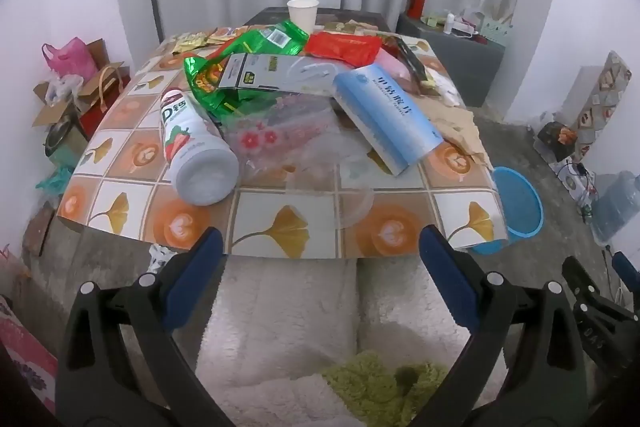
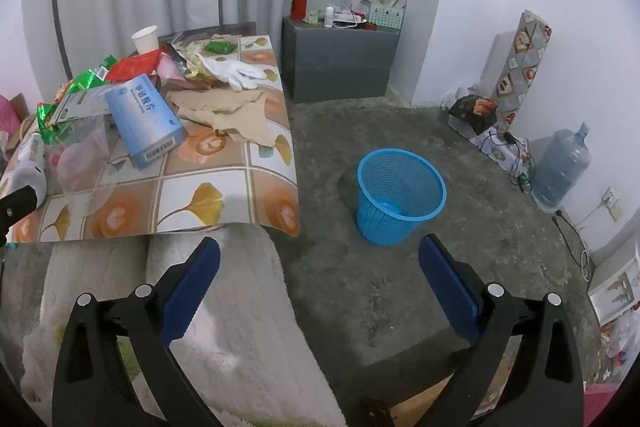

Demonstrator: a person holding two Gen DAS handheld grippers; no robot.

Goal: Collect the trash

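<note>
Only the right hand-held gripper (image 2: 319,255), wide like the left (image 1: 320,247), sees the whole basket (image 2: 401,197).

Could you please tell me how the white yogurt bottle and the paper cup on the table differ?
The yogurt bottle lies on its side near the table's front edge; the paper cup stands upright at the far end. The bottle carries a strawberry label, while the cup is plain. The bottle touches the clear plastic wrap beside it; the cup stands behind the pile. Both are white, and neither is gripped.
</note>
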